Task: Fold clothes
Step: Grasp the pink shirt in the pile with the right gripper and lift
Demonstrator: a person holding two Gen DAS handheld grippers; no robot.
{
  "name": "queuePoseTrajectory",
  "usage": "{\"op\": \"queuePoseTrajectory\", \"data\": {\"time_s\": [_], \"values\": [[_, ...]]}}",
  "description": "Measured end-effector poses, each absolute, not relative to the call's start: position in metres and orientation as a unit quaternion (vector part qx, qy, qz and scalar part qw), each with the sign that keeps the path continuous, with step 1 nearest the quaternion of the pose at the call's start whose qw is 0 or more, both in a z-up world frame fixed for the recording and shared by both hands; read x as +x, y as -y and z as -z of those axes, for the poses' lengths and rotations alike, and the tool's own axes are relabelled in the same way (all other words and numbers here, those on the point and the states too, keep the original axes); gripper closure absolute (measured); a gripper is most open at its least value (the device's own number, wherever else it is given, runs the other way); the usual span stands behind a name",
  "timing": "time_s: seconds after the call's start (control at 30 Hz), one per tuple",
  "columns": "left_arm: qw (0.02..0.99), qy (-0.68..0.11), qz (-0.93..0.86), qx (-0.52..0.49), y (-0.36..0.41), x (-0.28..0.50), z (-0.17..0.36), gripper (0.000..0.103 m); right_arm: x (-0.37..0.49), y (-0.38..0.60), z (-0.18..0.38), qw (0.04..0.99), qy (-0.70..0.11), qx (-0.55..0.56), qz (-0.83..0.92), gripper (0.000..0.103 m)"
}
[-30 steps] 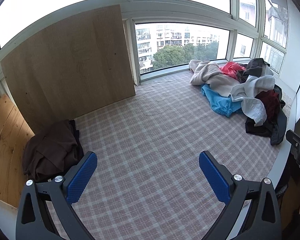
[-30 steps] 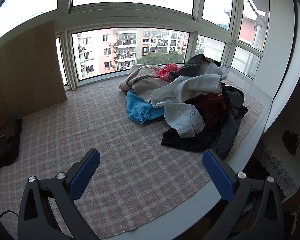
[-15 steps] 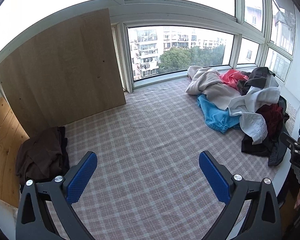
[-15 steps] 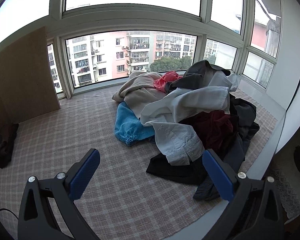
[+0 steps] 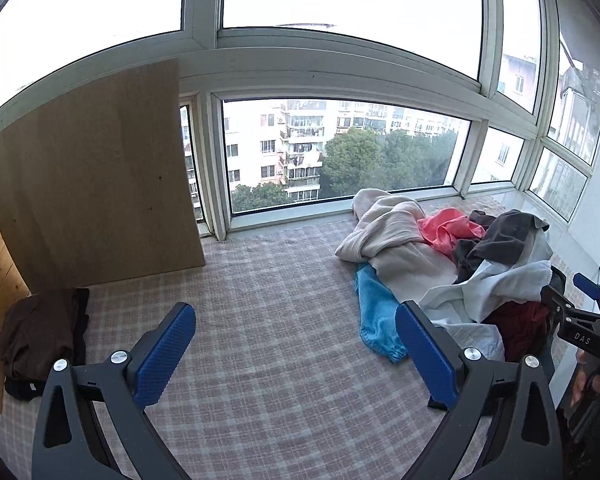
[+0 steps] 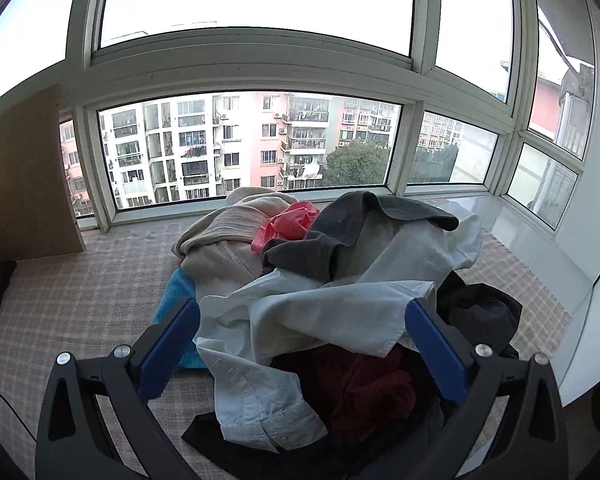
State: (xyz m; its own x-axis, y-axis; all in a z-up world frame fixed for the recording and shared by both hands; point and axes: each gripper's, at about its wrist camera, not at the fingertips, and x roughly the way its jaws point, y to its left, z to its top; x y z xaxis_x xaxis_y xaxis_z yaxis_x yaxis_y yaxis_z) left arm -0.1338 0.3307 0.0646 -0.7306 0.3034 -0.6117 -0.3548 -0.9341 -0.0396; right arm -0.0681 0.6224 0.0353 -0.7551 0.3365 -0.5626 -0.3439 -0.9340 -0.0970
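Note:
A heap of unfolded clothes (image 5: 452, 264) lies on the plaid-covered platform at the right. In it are a beige knit (image 6: 228, 236), a pink piece (image 6: 288, 224), a dark grey garment (image 6: 340, 232), a pale blue shirt (image 6: 320, 312), a dark red garment (image 6: 364, 384) and a blue fleece (image 5: 376, 312). My right gripper (image 6: 302, 350) hangs open right over the pale blue shirt, nothing between its pads. My left gripper (image 5: 296, 356) is open above bare plaid cloth, left of the heap. The right gripper (image 5: 588, 320) also shows at the right edge of the left wrist view.
A dark brown garment (image 5: 40, 336) lies bunched at the far left beside a wooden board (image 5: 96, 184) leaning on the window. Windows close off the back. The platform's white edge (image 6: 580, 320) runs along the right, and plaid cloth (image 5: 260, 300) stretches between the two clothing piles.
Both grippers have swung right and toward the heap. The right one has come in close over the pale blue shirt. Both stay open.

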Motion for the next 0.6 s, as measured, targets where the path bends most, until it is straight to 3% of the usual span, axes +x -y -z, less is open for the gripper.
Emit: {"op": "queuePoseTrajectory", "data": {"time_s": [0.43,0.6], "values": [[0.185,-0.05,-0.925,-0.328,-0.404,-0.163,-0.057,0.002,-0.136,-0.69,-0.034,0.113,-0.052,-0.325,-0.937,0.0],[0.181,-0.048,-0.921,-0.341,-0.403,-0.177,-0.047,0.002,-0.199,-0.669,-0.045,0.083,0.004,-0.336,-0.938,0.001]]}}
